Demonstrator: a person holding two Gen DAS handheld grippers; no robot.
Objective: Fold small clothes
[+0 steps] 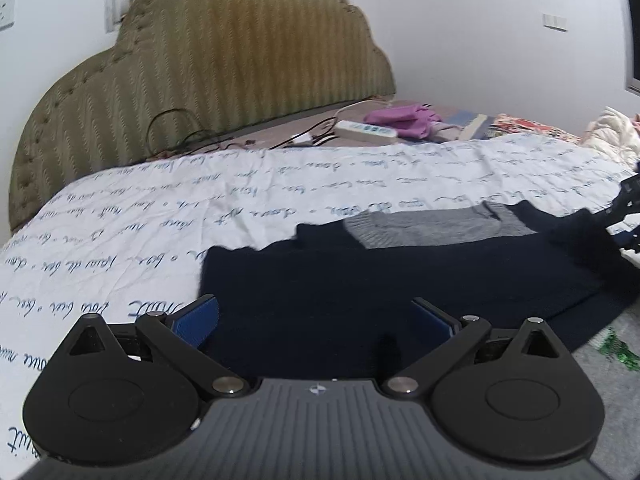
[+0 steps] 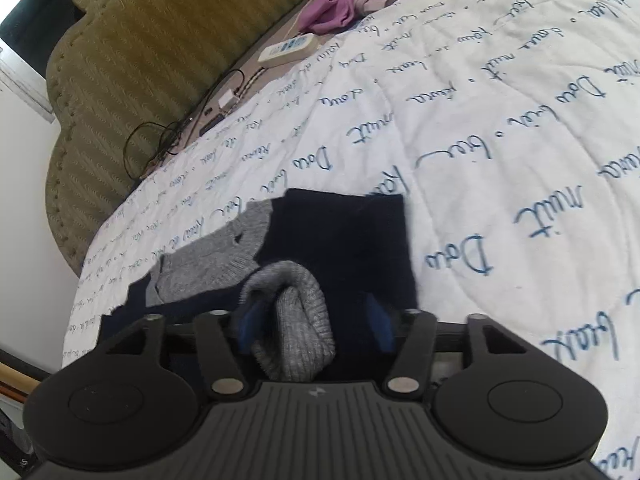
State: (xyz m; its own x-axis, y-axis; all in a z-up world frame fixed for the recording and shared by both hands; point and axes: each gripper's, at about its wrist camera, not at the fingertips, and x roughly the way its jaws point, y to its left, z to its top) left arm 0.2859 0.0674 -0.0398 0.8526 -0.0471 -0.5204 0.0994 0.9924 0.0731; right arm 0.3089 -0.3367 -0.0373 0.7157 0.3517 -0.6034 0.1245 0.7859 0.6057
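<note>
A small navy sweater (image 1: pixel 360 280) with a grey knit neck part (image 1: pixel 420 228) lies flat on the white quilt. My left gripper (image 1: pixel 314 316) hovers over its near edge, open wide, with nothing between the blue pads (image 1: pixel 200 320). In the right wrist view the same sweater (image 2: pixel 344 232) shows its grey part (image 2: pixel 216 256) at the left. A grey ribbed cuff (image 2: pixel 296 320) is bunched between the fingers of my right gripper (image 2: pixel 314 322). It leans on the left pad (image 2: pixel 248 322) while the right pad stands apart from it. The right gripper (image 1: pixel 628 216) also shows at the left view's right edge.
The quilt (image 1: pixel 200 200) with blue script covers the bed. Behind it stands an olive padded headboard (image 1: pixel 224 60). A white power strip (image 1: pixel 366 130), black cables (image 1: pixel 176 132) and a purple cloth (image 1: pixel 400 118) lie along the head end. Crumpled light fabric (image 1: pixel 612 132) sits far right.
</note>
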